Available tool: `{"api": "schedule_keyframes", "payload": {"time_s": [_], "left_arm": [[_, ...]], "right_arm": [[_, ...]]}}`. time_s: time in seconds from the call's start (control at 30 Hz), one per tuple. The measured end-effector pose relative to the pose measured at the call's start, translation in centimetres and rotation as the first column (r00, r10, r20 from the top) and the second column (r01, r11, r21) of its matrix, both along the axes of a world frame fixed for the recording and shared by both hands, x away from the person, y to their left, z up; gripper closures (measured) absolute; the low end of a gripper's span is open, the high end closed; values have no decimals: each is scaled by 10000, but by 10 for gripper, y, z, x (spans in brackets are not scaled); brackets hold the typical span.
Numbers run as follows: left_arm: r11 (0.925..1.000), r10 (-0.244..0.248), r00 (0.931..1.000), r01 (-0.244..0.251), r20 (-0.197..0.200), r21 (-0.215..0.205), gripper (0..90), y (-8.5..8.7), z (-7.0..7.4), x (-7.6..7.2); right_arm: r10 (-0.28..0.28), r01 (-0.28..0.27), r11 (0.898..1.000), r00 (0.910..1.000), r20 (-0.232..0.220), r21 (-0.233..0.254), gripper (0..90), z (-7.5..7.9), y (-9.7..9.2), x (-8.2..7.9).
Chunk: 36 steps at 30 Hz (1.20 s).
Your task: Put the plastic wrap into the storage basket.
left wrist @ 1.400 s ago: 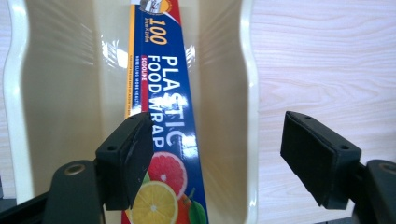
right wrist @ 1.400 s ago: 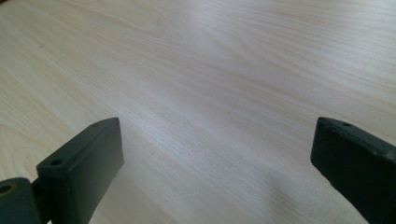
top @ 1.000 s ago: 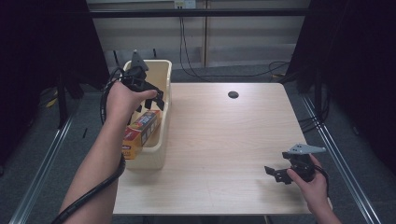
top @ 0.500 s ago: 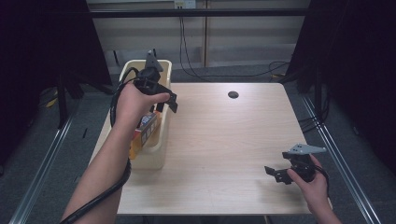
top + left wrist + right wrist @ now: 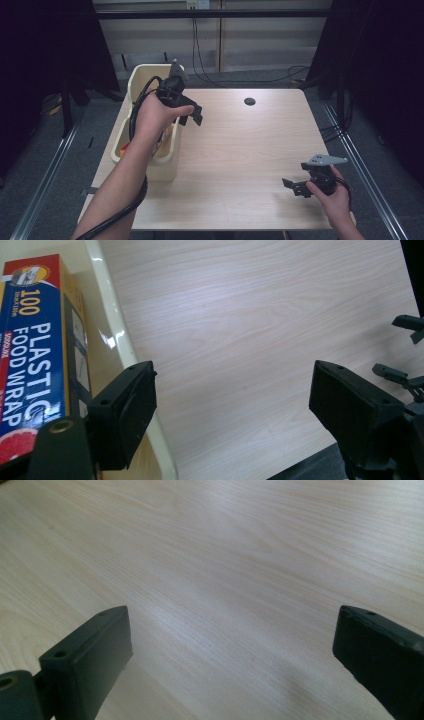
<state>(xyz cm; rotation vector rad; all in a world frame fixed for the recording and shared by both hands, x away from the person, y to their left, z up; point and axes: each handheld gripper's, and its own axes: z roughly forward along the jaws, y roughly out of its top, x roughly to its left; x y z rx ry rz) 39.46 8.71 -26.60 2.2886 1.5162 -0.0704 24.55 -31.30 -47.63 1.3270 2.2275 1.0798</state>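
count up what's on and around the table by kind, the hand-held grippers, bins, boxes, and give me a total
Hand-held grippers: 2, the left hand-held gripper at the bin's rim and the right hand-held gripper near the table's front right corner.
Bins: 1, the cream bin.
Boxes: 1, the plastic wrap box inside the bin.
Tables: 1, the wooden table.
Total: 5

The left gripper (image 5: 230, 405) has its two black jaws wide apart, and nothing is between them except the bare wooden table (image 5: 250, 315). The jaws have just been opening. On the left side is the cream rim of a plastic bin (image 5: 114, 325), and the left jaw stands over this rim. Inside the bin lies a blue and red box of plastic food wrap (image 5: 35, 340), with white letters along its length. At the far right edge, the dark jaws of the other gripper (image 5: 407, 347) are visible above the table.
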Motion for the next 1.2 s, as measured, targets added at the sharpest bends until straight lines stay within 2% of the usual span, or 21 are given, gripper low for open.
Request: {"api": "schedule_keyframes", "payload": {"time_s": [0.07, 0.17, 0.2, 0.27, 0.4, 0.6, 0.83, 0.87, 0.93, 1.2], "left_arm": [[9999, -14, 10000, 14, 22, -111, 190, -3, 0, -2], [9995, -318, 9995, 318, 94, -46, 189, -7, 1, -4], [9997, -230, 9997, 232, 110, -119, 188, -9, 1, -6], [9991, -419, 9990, 420, 171, -77, 186, -12, 1, -7], [9977, -630, 9977, 636, 246, -242, 178, -18, -1, -11], [9956, -921, 9955, 924, 207, -136, 178, -24, -5, -15], [9936, -1091, 9933, 1101, 392, -235, 176, -30, -6, -21], [9917, -1265, 9911, 1274, 417, -192, 176, -30, -7, -20], [9926, -1174, 9921, 1186, 440, -271, 176, -32, -9, -22], [9898, -1328, 9902, 1348, 431, -472, 175, -39, -16, -25]], "right_arm": [[-39, 39, 10000, 10000, 47, 8, 22, 0, 0, 0], [-45, 45, 10000, 10000, 87, 33, 21, 1, -1, 0], [-59, 59, 10000, 9999, 106, 31, 21, 1, -1, 0], [-20, 20, 10000, 9999, 108, 17, 21, 1, -1, 0], [22, -22, 10000, 10000, 92, 5, 21, 1, 0, 0], [26, -26, 10000, 10000, 91, -29, 21, 1, 1, 0], [70, -69, 10000, 9999, 111, -32, 21, 1, 2, 0], [84, -84, 10000, 9999, 107, -26, 21, 1, 2, 0], [103, -103, 9999, 9999, 108, -24, 21, 1, 2, 0], [100, -100, 9999, 9999, 102, -46, 21, 2, 3, 0]]}}
